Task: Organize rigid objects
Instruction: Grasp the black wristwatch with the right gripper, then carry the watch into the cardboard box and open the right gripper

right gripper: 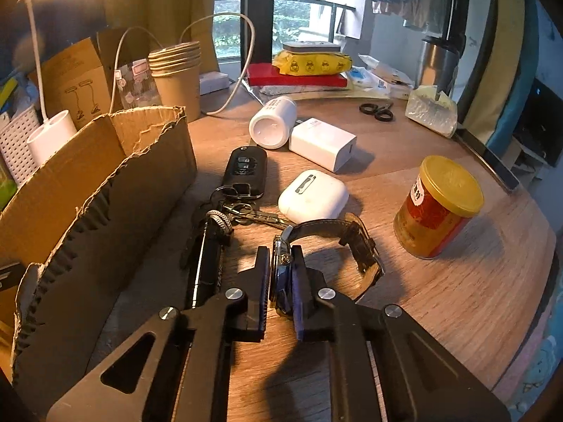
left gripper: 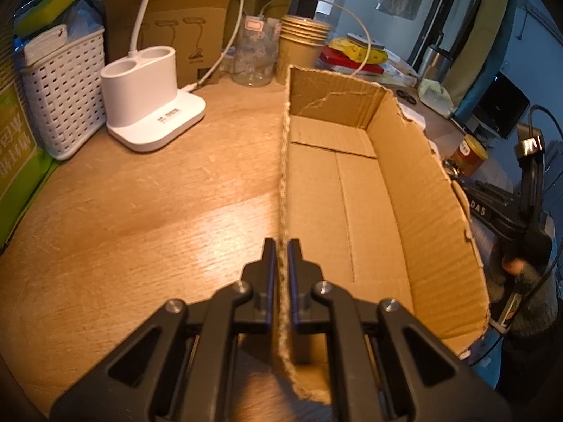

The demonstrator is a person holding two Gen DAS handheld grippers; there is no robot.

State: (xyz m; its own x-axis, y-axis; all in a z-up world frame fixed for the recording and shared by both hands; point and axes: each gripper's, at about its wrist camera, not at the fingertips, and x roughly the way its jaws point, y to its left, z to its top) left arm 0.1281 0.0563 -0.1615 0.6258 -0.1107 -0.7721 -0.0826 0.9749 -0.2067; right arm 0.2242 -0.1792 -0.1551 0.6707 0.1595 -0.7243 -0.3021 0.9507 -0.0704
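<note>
While left gripper (left gripper: 281, 246) pinches box wall (left gripper: 281, 161), right gripper (right gripper: 281, 256) clamps watch (right gripper: 281, 267)

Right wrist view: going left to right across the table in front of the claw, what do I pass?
Cardboard box → car key → earbud case → yellow-lidded can. The watch sits nearer, clamped in the right claw.
</note>
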